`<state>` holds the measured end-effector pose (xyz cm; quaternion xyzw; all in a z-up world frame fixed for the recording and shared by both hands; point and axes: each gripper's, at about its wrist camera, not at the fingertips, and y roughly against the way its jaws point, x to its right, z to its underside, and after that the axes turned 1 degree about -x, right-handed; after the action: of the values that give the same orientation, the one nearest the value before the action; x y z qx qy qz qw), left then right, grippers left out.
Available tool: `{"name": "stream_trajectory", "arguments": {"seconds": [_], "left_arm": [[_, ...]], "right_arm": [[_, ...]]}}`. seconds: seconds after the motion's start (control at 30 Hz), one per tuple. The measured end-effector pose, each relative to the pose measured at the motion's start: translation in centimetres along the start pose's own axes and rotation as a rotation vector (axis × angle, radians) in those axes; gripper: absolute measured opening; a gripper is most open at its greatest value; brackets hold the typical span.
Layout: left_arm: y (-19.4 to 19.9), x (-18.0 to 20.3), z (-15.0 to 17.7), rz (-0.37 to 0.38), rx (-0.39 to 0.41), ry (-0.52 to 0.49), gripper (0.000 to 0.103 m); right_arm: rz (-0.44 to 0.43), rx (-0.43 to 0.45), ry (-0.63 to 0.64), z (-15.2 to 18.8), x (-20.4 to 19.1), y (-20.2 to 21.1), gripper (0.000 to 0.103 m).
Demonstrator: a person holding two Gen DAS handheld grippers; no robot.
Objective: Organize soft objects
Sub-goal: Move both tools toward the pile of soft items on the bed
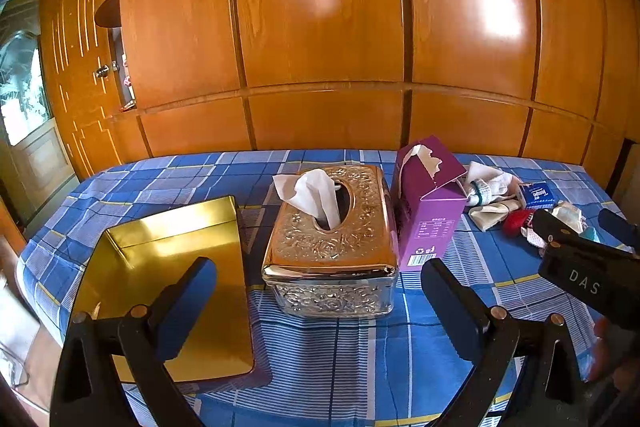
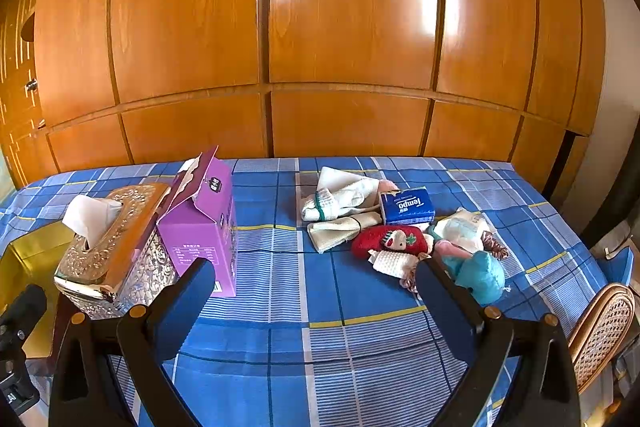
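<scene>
Left wrist view: the left gripper [image 1: 320, 291] is spread wide and holds nothing, above the shiny tissue box [image 1: 332, 243], beside the gold tray [image 1: 172, 267].

Right wrist view: the right gripper [image 2: 316, 291] is wide apart too, empty. The soft things [image 2: 400, 231] sit piled on the blue tablecloth [image 2: 280, 307]. Sorting looks unstarted; next, reach forward and pinch one.

A loose heap of soft things lies on the right part of the blue plaid surface: a rolled white cloth [image 2: 340, 201] bound with a green band, a folded cream cloth [image 2: 340, 231] just in front, a blue Tempo tissue pack [image 2: 408, 206] standing beside them, a red knitted pouch [image 2: 390, 241] (a small animal stitched on it), and a teal plush [image 2: 480, 277] nearest the camera.
</scene>
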<state>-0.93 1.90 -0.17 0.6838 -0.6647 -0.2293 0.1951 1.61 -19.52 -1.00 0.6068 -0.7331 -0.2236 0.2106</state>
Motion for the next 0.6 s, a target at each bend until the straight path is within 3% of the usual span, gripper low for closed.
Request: {"name": "stream_trajectory", "arguments": {"seconds": [0.6], "left_arm": [[0.16,0.16,0.34,0.003,-0.008,-0.015,0.103]], "right_arm": [[0.021,0.003,-0.008,0.03,0.66,-0.39,0.102]]}}
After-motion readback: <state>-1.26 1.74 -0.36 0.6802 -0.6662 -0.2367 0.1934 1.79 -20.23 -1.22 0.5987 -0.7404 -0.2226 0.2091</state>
